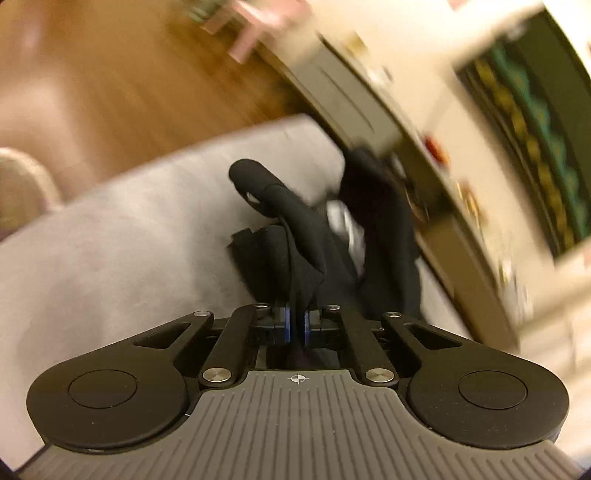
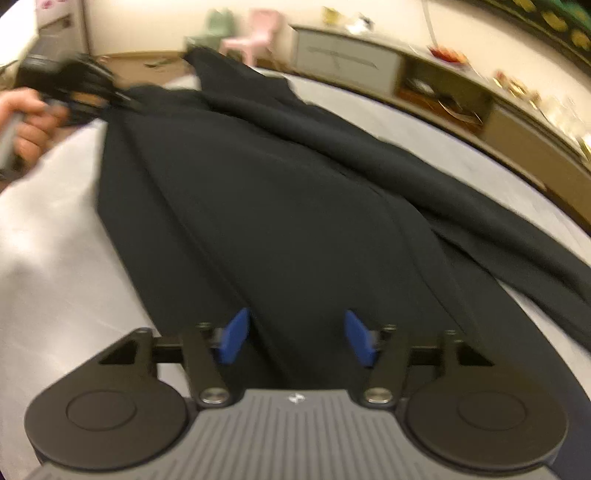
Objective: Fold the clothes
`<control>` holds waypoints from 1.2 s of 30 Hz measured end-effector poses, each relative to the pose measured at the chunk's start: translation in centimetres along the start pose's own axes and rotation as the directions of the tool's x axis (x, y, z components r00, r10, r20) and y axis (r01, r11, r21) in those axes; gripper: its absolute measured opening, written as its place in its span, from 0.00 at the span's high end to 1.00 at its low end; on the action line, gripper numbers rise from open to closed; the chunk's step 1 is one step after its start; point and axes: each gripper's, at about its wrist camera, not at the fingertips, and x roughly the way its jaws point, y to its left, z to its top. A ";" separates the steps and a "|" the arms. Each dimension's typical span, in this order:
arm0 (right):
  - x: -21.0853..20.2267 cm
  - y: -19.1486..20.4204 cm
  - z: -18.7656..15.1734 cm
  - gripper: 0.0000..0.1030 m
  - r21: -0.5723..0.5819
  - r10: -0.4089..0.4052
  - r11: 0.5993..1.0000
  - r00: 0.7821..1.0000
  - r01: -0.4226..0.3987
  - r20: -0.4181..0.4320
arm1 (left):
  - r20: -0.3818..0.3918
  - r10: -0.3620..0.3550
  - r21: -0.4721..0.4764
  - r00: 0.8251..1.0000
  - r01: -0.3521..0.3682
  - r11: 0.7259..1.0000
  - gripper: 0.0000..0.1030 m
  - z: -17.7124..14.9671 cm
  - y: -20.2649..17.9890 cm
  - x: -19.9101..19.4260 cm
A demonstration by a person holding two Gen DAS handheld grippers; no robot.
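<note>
A black garment (image 2: 266,192) lies stretched over a light grey surface (image 2: 66,258). My right gripper (image 2: 295,338) is open, its blue pads (image 2: 234,341) spread just above the near end of the cloth. My left gripper (image 1: 296,325) is shut on a bunched edge of the same black garment (image 1: 306,254), which hangs in folds ahead of it. In the right wrist view the left gripper (image 2: 110,98) shows at the far left, held in a bare hand (image 2: 26,122), pinching the far corner of the cloth.
A long low cabinet (image 2: 424,85) with cluttered shelves runs along the right. Wooden floor (image 1: 129,74) lies beyond the grey surface (image 1: 110,240). A pink chair (image 2: 255,37) and a green object (image 2: 218,22) stand at the back.
</note>
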 end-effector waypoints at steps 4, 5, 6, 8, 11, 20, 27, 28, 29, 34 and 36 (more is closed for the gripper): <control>-1.1 -3.7 -3.6 0.47 0.036 -0.078 0.996 0.996 0.080 -0.049 | 0.161 0.047 0.035 0.986 -0.054 0.998 0.81 -5.5 0.0 -8.4; -1.4 -4.8 -4.3 0.41 0.062 -0.080 0.995 0.995 0.083 -0.057 | 0.199 0.075 0.053 0.977 -0.087 0.995 0.76 -7.2 0.2 -10.0; -1.6 -5.6 -4.7 0.40 0.079 -0.081 0.993 0.994 0.086 -0.069 | 0.170 0.110 0.077 0.979 -0.124 0.989 0.75 -8.0 0.7 -9.5; -2.3 -6.6 -5.3 0.40 0.105 -0.096 0.989 0.992 0.104 -0.079 | 0.013 0.087 0.082 0.996 -0.088 0.993 0.68 -7.8 1.5 -7.1; -4.2 -6.8 -6.4 0.36 0.132 -0.101 0.985 0.994 0.107 -0.050 | -0.007 0.069 0.133 0.998 -0.067 0.989 0.54 -7.2 1.5 -6.4; -5.4 -8.0 -9.3 0.98 0.127 -0.049 0.991 0.999 0.051 -0.021 | 0.009 0.000 0.137 1.000 -0.001 0.991 0.56 -4.5 2.5 -5.9; -9.4 -11.3 -12.3 0.97 0.213 -0.080 0.974 0.996 0.070 0.038 | 0.113 0.113 0.074 0.987 -0.122 0.990 0.55 -5.1 5.4 -7.7; -9.8 -12.2 -13.2 0.93 0.243 -0.092 0.967 0.995 0.080 0.040 | 0.105 0.120 0.071 0.987 -0.128 0.989 0.51 -5.3 5.7 -7.7; -10.3 -13.1 -14.2 0.83 0.272 -0.104 0.958 0.994 0.089 0.040 | 0.101 0.119 0.067 0.988 -0.126 0.990 0.48 -5.4 5.9 -7.8; -15.2 -20.9 -21.7 0.44 0.693 -0.226 0.712 0.971 0.109 0.080 | 0.076 0.094 0.040 0.993 -0.097 0.995 0.38 -5.9 6.3 -8.2; -17.7 -23.7 -26.4 0.40 0.853 -0.277 0.515 0.958 0.086 0.071 | 0.068 0.091 0.032 0.994 -0.093 0.995 0.38 -6.1 6.1 -8.3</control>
